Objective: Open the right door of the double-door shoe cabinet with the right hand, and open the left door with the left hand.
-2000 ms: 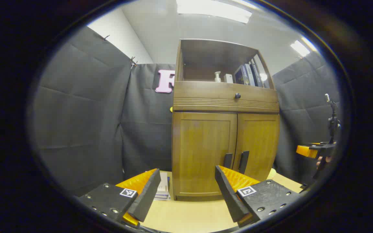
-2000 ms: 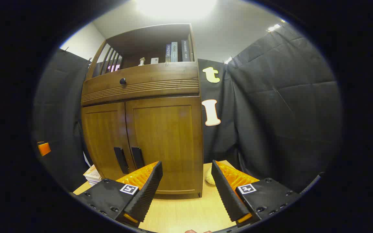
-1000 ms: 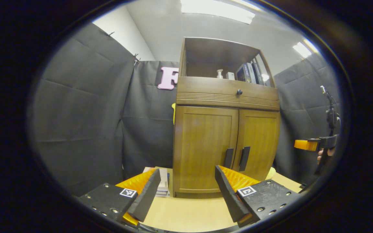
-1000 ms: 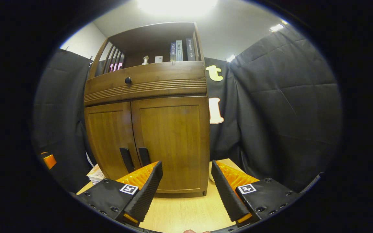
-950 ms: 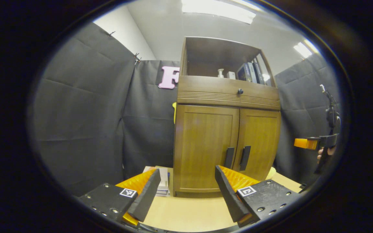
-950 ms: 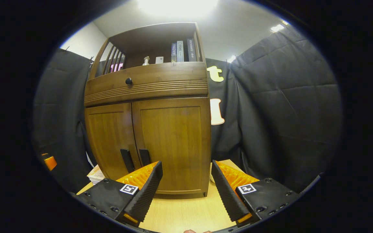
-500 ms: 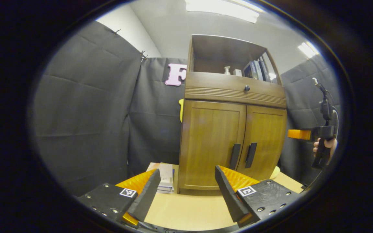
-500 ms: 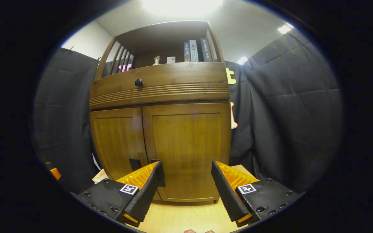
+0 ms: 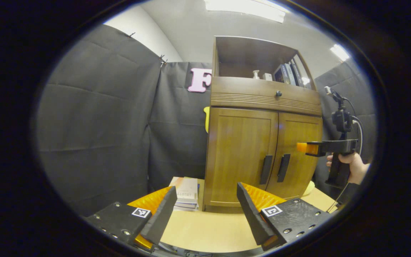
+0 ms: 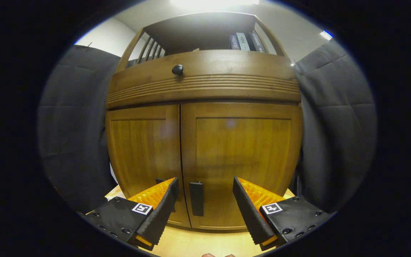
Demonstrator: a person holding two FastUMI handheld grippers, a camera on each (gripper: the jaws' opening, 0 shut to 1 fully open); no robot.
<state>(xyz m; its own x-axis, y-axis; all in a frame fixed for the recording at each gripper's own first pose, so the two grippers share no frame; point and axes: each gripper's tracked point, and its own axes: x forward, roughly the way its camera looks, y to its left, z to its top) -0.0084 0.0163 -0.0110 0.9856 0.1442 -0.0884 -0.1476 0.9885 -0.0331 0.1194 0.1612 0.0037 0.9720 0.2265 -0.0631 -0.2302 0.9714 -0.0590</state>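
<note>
The wooden shoe cabinet point(image 9: 262, 142) stands on the table with both doors shut. In the left gripper view its left door point(image 9: 241, 153) and right door point(image 9: 300, 160) each carry a dark vertical handle near the middle seam. My left gripper point(image 9: 206, 188) is open, well back from the cabinet. My right gripper point(image 9: 307, 148), held by a hand point(image 9: 353, 166), hovers in front of the right door. In the right gripper view my right gripper point(image 10: 205, 184) is open and close to the right door point(image 10: 243, 153), whose handle point(image 10: 196, 198) appears between the fingers, apart from both.
A drawer with a round knob point(image 10: 177, 69) sits above the doors, and books point(image 9: 287, 73) stand on the open shelf. A stack of books point(image 9: 186, 192) lies on the light wooden table point(image 9: 209, 228) left of the cabinet. A pale yellow object point(image 9: 309, 187) lies at its right.
My right gripper has moved in toward the cabinet and leftward, so the right door's handle now lies between its fingers. The cabinet has drifted right in the left gripper view. Both doors stay shut.
</note>
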